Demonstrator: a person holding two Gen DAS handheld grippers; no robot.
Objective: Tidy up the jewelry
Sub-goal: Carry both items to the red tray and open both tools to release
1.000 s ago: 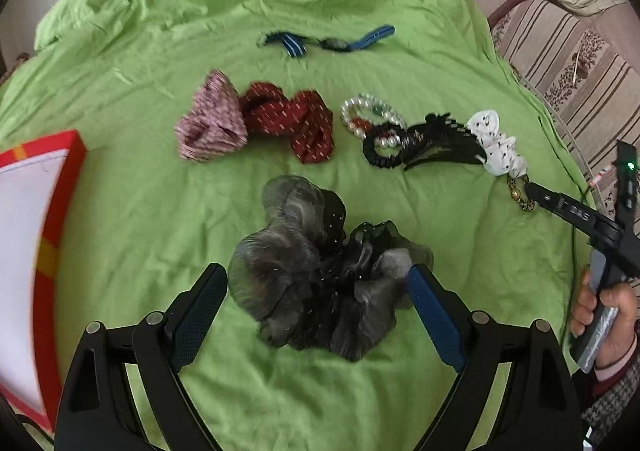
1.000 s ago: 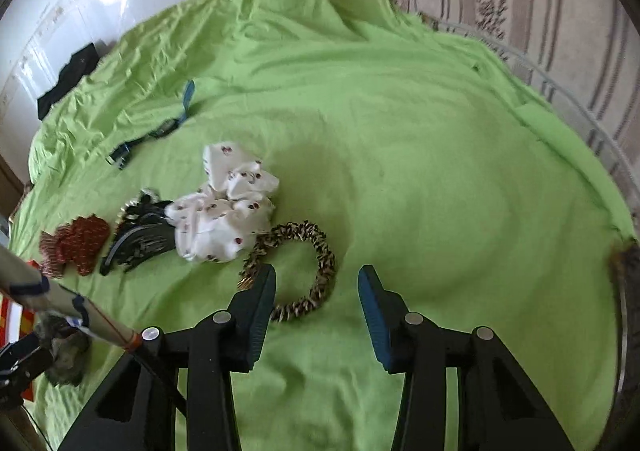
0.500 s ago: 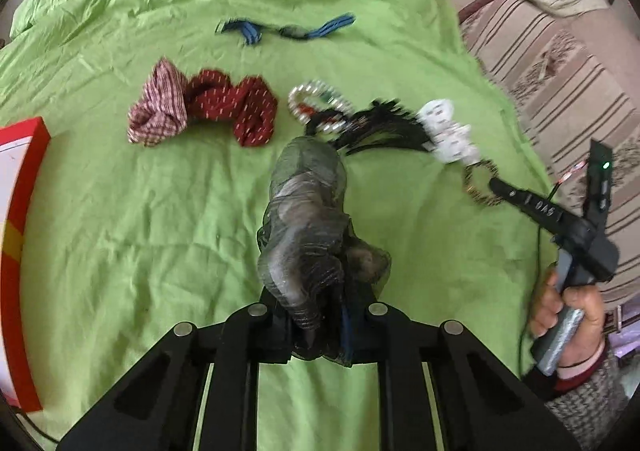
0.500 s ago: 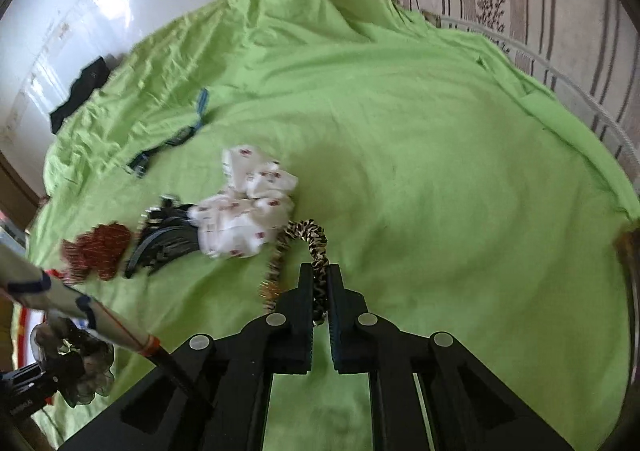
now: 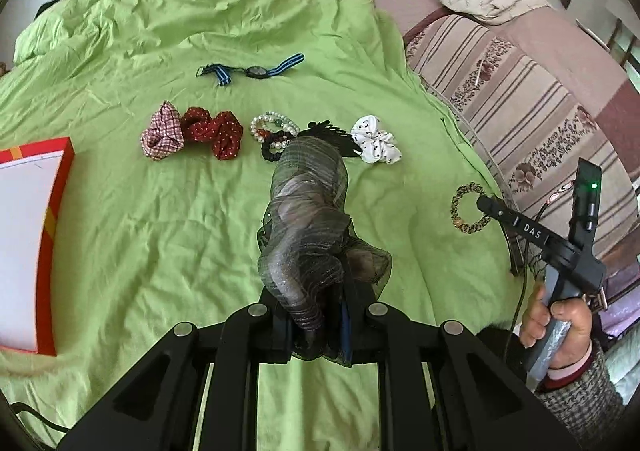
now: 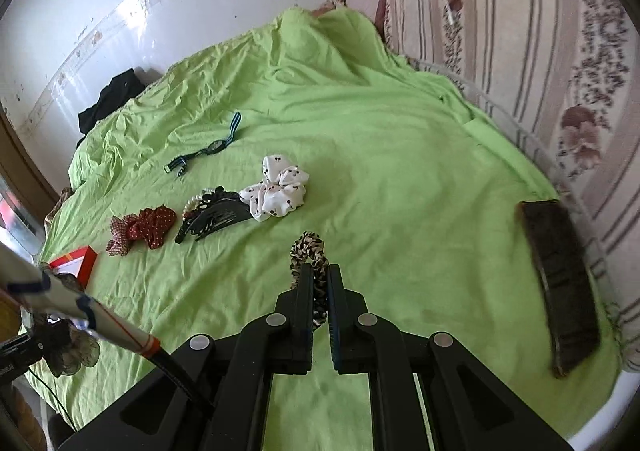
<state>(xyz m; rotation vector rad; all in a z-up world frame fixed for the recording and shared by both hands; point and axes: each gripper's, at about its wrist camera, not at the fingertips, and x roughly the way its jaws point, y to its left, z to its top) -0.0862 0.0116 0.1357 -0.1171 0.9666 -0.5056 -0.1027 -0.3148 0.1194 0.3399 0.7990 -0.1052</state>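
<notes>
- Your left tool is clamped on the grey scrunchie, lifted off the green bed.
- Your right tool pinches the leopard band above the sheet.
- Farther off lie the white scrunchie, black comb, beads, red scrunchies; farthest, the watch.

Left tool clamping grey sheer scrunchie above green sheet, right tool gripping leopard scrunchie
</notes>
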